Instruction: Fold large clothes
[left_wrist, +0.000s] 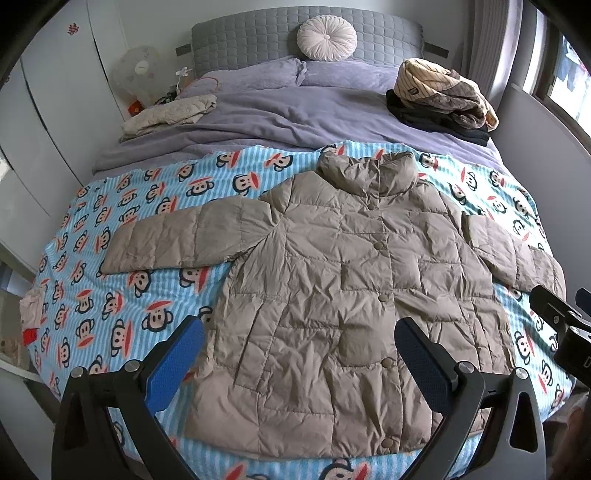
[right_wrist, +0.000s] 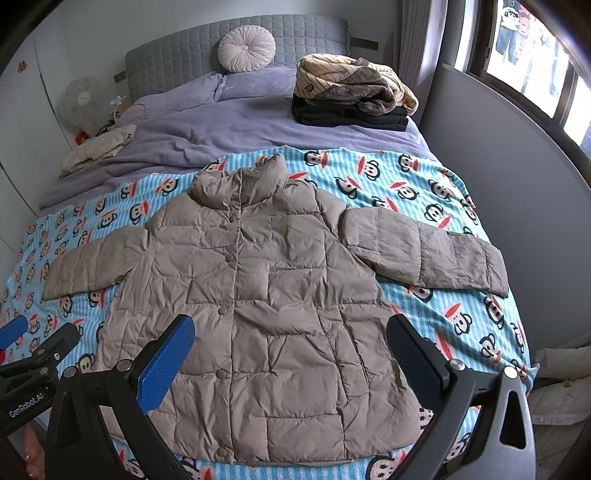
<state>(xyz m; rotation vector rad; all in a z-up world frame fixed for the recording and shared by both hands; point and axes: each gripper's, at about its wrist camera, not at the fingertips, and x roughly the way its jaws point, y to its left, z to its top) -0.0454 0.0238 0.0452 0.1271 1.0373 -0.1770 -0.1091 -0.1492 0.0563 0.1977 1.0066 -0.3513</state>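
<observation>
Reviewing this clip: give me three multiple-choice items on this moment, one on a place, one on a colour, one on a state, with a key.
1. Where is the stack of folded clothes?
A. on the floor
B. near the pillows, window side
C. on the jacket

2. What colour is the puffer jacket?
A. taupe
B. red
C. black

3. How do the left gripper and right gripper stand?
A. both clamped on a sleeve
B. one open, one shut
C. both open, holding nothing

Key: B, it sits on the purple duvet by the window; A, grey-brown quilting; C, wide jaws above the flat jacket.
</observation>
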